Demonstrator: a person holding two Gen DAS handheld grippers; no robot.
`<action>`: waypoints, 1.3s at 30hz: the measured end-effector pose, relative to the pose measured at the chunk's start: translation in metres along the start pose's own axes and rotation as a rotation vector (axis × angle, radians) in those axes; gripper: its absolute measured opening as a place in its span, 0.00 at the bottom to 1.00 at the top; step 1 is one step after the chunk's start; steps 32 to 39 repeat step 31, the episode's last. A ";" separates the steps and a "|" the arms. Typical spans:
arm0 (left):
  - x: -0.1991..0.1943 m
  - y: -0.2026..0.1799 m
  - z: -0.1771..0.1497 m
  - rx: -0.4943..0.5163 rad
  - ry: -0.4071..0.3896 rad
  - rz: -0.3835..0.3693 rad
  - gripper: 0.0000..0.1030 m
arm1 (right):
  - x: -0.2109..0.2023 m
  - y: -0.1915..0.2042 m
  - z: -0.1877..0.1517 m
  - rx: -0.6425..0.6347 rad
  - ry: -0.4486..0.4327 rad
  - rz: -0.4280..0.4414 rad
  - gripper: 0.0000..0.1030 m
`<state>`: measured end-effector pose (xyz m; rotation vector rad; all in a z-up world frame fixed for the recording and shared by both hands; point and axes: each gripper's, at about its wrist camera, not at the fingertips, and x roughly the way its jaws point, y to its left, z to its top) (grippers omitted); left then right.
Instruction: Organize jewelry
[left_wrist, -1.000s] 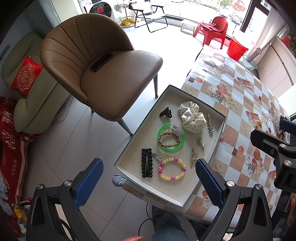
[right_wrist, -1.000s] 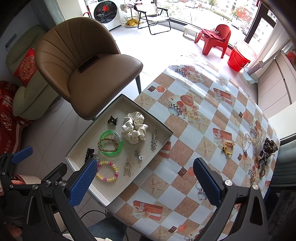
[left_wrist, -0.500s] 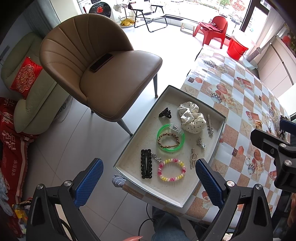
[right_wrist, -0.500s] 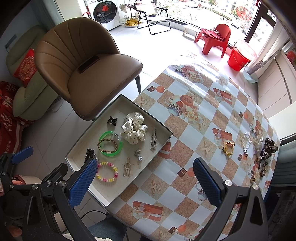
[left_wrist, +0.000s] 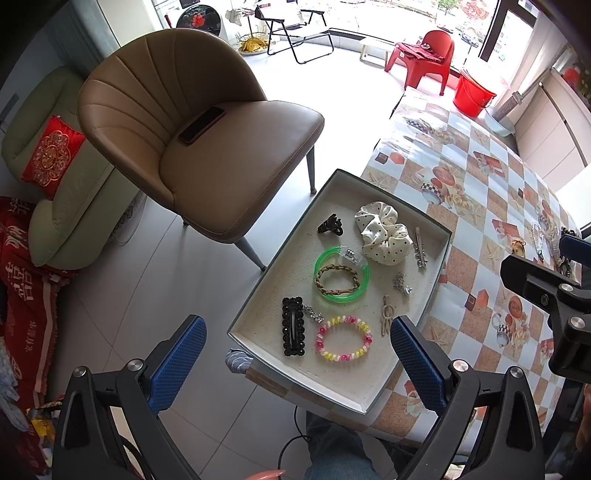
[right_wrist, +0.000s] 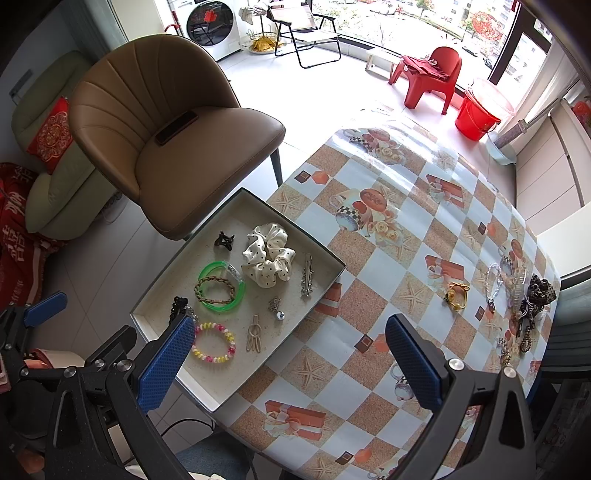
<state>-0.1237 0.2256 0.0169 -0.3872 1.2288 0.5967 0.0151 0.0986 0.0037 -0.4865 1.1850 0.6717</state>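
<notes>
**Both claws wide open above the jewelry tray**

Your left claw (left_wrist: 297, 356) hangs spread wide and empty, the tray (left_wrist: 258, 291) just ahead with the beaded bracelet (left_wrist: 343, 342) between its fingers. Your right claw (right_wrist: 290, 363) is equally open, holding nothing; loose jewelry (right_wrist: 517, 295) lies far right on the tabletop (right_wrist: 388, 258).

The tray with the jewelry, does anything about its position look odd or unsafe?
Yes. The tray lies askew to the table, and its near-left corner hangs out past the table's edge over the floor, so it looks easy to tip. A loose pile of jewelry is also left on the table's far right side.
</notes>
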 end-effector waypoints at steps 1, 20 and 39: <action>0.000 0.001 0.000 0.003 0.000 0.000 0.99 | 0.000 0.000 0.000 0.000 0.000 0.001 1.00; 0.001 0.002 0.000 0.009 -0.005 0.010 0.99 | 0.000 0.000 0.000 -0.001 0.001 0.001 1.00; -0.003 0.004 0.001 0.006 -0.012 0.012 0.99 | -0.001 -0.001 0.001 0.001 0.001 0.001 1.00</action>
